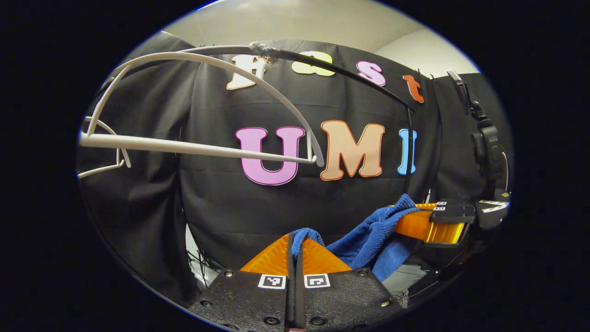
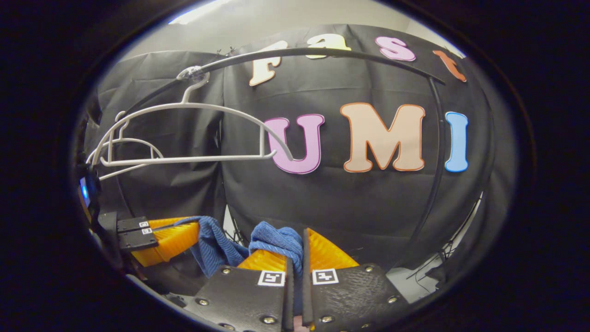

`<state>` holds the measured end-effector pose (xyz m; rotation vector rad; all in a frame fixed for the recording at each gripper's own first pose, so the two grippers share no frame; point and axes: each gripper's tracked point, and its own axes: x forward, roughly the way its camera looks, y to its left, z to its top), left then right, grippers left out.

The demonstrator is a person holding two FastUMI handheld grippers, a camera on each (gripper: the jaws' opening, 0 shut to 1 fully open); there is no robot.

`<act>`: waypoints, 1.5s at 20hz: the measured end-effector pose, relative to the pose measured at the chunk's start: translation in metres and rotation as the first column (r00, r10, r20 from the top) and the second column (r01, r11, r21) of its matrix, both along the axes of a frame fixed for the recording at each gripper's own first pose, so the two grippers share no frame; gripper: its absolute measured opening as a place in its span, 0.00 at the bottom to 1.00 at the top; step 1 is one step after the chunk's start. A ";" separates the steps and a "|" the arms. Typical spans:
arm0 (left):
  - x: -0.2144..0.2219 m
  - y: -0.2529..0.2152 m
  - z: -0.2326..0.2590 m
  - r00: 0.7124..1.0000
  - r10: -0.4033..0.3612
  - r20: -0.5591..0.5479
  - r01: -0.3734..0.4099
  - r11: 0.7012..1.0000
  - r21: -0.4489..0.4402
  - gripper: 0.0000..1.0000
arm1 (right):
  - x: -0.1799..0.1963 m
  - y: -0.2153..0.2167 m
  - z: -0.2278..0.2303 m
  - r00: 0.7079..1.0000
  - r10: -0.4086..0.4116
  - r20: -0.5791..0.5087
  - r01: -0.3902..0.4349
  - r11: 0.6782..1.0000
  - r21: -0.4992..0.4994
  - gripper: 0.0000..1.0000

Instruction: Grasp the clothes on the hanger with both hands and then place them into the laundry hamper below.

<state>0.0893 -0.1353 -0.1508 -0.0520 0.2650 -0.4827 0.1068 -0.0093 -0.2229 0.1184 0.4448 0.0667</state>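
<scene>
Both grippers are clamped on the blue garment now. The left gripper has its orange fingers pinched tight on a fold of the cloth, and the right gripper bites another bunch at the far end, so the fabric sags between them, well below the white hanger. That hanger hangs bare on the black rail. No sight of the laundry hamper from here; it should be somewhere beneath. What worries me: each grip takes only a small tuft near the fingertips. Pull the hands apart and the knit could slide out of one pinch, leaving the cloth dangling. Lower unevenly and the loose middle may drape over the hamper's edge instead of dropping inside.
</scene>
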 end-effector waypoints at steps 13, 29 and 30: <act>-0.022 -0.061 -0.149 0.908 -0.140 -0.394 0.146 0.989 -0.013 0.01 | -0.075 -0.021 -0.182 0.925 -0.065 -0.375 0.058 0.998 -0.029 0.08; -0.082 -0.035 -0.241 0.778 -0.090 -0.622 0.234 0.960 0.155 0.69 | -0.111 -0.009 -0.227 0.856 -0.058 -0.513 0.072 0.997 0.007 0.33; -0.080 -0.033 -0.235 0.788 -0.080 -0.611 0.220 0.963 0.158 0.75 | -0.107 -0.009 -0.213 0.873 -0.058 -0.485 0.071 0.997 0.008 0.33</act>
